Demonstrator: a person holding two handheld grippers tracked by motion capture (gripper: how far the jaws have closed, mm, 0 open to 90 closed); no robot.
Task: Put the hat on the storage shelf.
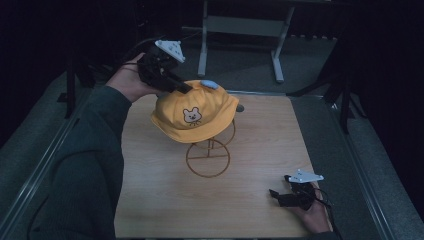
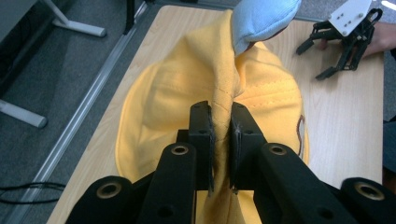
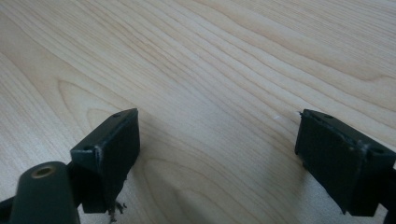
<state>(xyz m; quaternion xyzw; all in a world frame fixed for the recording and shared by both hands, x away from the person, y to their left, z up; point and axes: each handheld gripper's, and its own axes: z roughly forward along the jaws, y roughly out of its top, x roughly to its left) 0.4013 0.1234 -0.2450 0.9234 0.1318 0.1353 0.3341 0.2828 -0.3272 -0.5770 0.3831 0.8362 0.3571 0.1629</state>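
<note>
A yellow cap (image 1: 195, 112) with a bear face on its front and a light blue knob (image 1: 209, 84) on top sits over an orange wire stand (image 1: 208, 157) in the middle of the table. My left gripper (image 1: 187, 89) reaches in from the upper left and is shut on a pinched fold of the cap's fabric (image 2: 220, 107); the blue knob (image 2: 261, 18) rises just beyond the jaws. My right gripper (image 1: 277, 192) rests low over the table's near right part, jaws wide apart (image 3: 217, 140) with bare wood between them.
The wooden table (image 1: 260, 135) has a metal rail along its left side and grey floor around it. A white desk frame (image 1: 240, 30) stands behind the table. My right gripper (image 2: 327, 51) also appears far off in the left gripper view.
</note>
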